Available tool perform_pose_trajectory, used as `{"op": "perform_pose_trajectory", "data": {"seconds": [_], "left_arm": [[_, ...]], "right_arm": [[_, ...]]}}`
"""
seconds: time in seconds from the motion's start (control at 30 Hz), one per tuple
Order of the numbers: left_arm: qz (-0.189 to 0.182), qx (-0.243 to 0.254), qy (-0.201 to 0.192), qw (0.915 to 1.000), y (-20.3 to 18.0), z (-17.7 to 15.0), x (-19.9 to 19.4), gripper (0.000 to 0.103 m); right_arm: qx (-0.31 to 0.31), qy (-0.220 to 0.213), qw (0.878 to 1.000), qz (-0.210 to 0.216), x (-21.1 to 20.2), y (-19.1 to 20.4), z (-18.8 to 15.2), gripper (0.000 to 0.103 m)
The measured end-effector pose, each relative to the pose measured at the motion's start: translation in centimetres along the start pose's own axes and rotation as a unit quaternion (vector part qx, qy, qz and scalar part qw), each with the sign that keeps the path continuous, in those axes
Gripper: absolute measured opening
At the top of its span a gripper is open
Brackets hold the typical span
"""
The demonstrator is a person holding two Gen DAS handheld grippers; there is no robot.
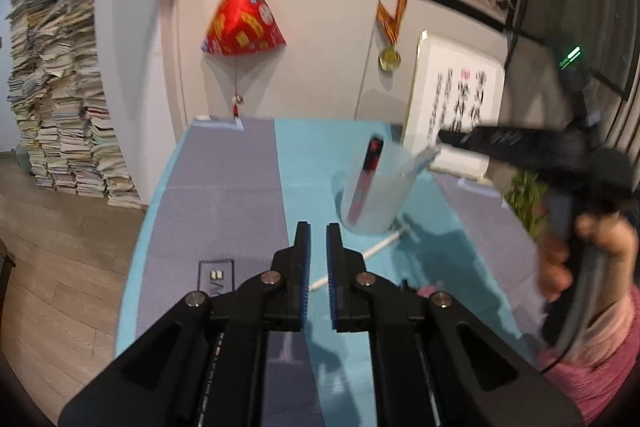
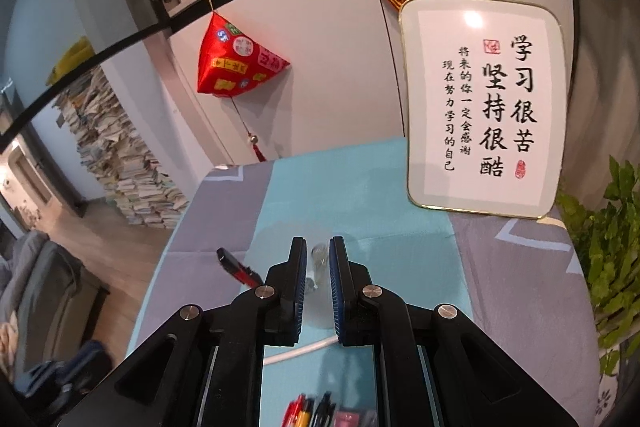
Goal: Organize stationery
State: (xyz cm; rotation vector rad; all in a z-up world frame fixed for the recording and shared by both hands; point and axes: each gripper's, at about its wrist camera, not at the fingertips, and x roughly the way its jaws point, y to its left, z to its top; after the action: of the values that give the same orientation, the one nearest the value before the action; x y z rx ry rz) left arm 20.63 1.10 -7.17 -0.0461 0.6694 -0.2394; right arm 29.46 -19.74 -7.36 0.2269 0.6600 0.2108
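In the left view the left gripper [image 1: 318,241] hangs empty, fingers slightly parted, near the cup [image 1: 374,187] holding a red-black pen [image 1: 366,179]. In the right view the right gripper [image 2: 318,259] pinches a clear pen [image 2: 319,263] over that cup.

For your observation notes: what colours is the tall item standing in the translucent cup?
Red and black utility knife; clearest in the left wrist view.

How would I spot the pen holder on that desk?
Find the big framed calligraphy sign leaning against the wall at the back of the blue-and-grey desk mat. Just in front of it stands a translucent cup. Unlike the white pen lying flat beside it, it is upright, with a red-and-black utility knife poking out.
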Motion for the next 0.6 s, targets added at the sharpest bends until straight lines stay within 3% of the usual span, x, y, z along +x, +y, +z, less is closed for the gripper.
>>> {"op": "perform_pose_trajectory", "data": {"seconds": [0.2, 0.27, 0.5, 0.6], "left_arm": [[-0.014, 0.087, 0.036, 0.9954, -3.0, -1.6, 4.1, 0.036], [-0.011, 0.115, 0.048, 0.9922, -3.8, -2.0, 5.7, 0.038], [-0.007, 0.159, 0.109, 0.9813, -4.3, -2.8, 11.3, 0.036], [-0.025, 0.153, 0.135, 0.9787, -4.0, -3.4, 12.3, 0.012]], "right_arm": [[0.012, -0.013, 1.000, -0.004, -3.0, -1.7, -1.4, 0.011], [0.018, -0.005, 1.000, -0.010, -3.6, -2.8, -2.3, 0.011], [0.066, 0.021, 0.997, -0.031, -4.1, -7.1, -4.9, 0.012], [0.099, 0.025, 0.994, -0.027, -4.2, -9.1, -5.3, 0.012]]}}
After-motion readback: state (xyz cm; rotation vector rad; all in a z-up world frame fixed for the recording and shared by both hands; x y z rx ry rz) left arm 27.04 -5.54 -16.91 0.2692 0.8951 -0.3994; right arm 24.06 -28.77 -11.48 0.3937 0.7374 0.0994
